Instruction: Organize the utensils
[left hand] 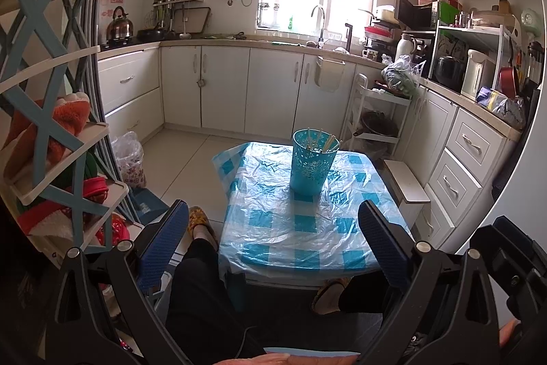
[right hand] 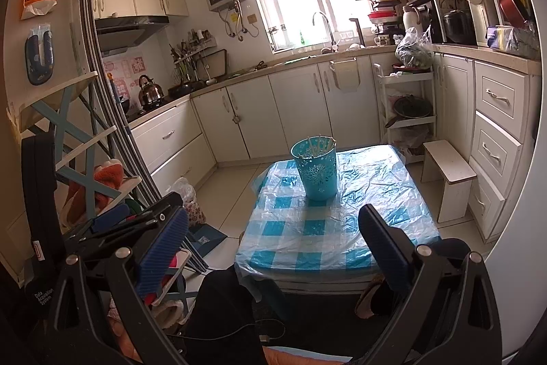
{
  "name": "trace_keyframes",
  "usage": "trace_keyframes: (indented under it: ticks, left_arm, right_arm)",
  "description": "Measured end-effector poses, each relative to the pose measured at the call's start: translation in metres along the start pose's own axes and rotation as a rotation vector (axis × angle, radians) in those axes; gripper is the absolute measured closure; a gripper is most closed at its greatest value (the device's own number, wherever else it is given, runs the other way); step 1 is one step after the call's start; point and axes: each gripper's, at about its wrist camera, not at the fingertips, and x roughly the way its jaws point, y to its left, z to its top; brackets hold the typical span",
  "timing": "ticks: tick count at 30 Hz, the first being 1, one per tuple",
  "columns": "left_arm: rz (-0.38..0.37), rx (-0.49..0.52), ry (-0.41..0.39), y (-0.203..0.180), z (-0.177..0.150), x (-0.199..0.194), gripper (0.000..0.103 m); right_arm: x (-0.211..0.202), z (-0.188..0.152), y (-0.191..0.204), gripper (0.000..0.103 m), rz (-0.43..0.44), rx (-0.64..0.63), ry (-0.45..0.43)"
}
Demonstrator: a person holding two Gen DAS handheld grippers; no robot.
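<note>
A turquoise perforated holder stands upright toward the far end of a small table covered in a blue-checked plastic cloth. Several pale chopsticks stick out of its top. My left gripper hangs open above the table's near edge, well short of the holder, nothing between its blue pads. My right gripper is likewise open and empty, held back from the holder. In the right wrist view the left gripper's body shows at the left.
A person's dark-trousered legs and slippers sit at the table's near side. A blue-and-white shelf rack with cloths stands close on the left. A white stool and cabinets flank the right; tiled floor lies beyond.
</note>
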Motion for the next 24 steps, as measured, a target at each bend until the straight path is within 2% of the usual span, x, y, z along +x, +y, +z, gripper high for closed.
trace_keyframes:
  ticks: [24]
  left_arm:
    - [0.002, 0.002, -0.002, 0.0000, -0.0017, 0.0001, 0.008]
  right_arm:
    - [0.0003, -0.0026, 0.0019, 0.008, 0.000, 0.003, 0.003]
